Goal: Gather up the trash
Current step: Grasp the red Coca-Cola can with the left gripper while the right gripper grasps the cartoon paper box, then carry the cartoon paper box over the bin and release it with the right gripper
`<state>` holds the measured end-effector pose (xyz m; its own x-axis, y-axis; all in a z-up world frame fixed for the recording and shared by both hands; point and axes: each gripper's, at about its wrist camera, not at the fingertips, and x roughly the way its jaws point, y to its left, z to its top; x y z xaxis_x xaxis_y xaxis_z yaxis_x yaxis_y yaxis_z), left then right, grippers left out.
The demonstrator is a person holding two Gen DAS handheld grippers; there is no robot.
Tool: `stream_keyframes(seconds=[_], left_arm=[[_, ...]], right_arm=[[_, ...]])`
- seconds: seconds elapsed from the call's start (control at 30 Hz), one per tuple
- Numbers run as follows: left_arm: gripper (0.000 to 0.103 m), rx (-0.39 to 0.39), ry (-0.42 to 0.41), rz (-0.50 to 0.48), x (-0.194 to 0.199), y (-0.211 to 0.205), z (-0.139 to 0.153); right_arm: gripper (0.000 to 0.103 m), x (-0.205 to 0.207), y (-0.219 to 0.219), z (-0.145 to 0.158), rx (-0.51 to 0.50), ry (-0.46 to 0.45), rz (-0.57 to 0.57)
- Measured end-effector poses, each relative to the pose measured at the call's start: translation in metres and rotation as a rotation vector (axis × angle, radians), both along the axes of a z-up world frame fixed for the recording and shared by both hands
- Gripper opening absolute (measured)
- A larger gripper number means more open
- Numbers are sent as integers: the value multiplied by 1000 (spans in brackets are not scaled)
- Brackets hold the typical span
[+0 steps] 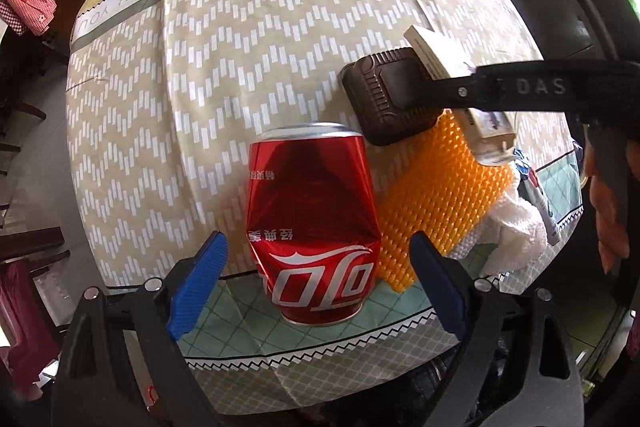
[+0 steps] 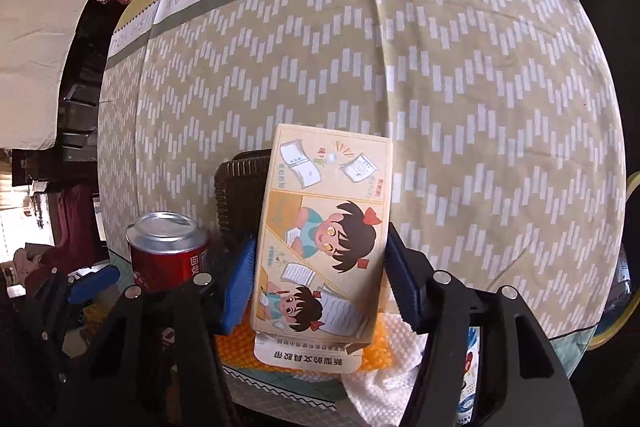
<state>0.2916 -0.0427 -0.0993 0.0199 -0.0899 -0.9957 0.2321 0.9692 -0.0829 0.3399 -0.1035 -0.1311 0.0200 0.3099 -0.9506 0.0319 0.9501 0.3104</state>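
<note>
Down low in the left view, the left gripper (image 1: 316,291) hangs over the can (image 1: 314,223), blue fingers (image 1: 198,287) spread wide on either side of it and clear of the metal, nothing gripped yet. The can lies dented on the table (image 1: 240,87) at the near edge, its bottom towards the camera, and that crumpled waist matters: my read is the fingers should drop lower and close across the fuller part near the bottom, not the folded crease, so it doesn't twist out. Over on the right, the right gripper (image 2: 318,275) has the box (image 2: 324,239) between its fingers (image 2: 238,287), both pads sitting against the long sides, so I call that a grip on the box, though how firmly it bites I can't judge. The box sits tilted, its near end over the orange mesh (image 2: 236,343) and white tissue (image 2: 384,387), its far end propped on the dark square dish (image 2: 240,187). Best lift here is straight up, slowly, since dragging sideways could snag the mesh or knock the dish. The can (image 2: 168,247) stands just beside the right gripper's left finger, so the two hands are crowded; one should rise before the other closes. Further out, the tablecloth (image 2: 440,87) runs bare to the lettered border.
</note>
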Motion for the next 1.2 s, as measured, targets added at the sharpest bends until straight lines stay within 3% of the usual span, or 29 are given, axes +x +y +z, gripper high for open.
stream_keyframes(seconds=[0.27,0.6,0.77,0.93,1.2], left_arm=[[87,42,41,33,15,-10,-18],[84,92,60,81,17,-19,-41],[72,78,58,84,20,-14,-45],[72,70,29,66,16,-9,-40],[72,43,-37,32,7,-18,3]], right_arm=[[58,-35,-51,37,-12,-116,34],[58,-92,-166,61,-20,-201,-54],[58,-116,-232,51,-39,-204,-163],[58,-135,-292,28,-92,-190,-272],[58,-141,-349,-13,-172,-141,-352]])
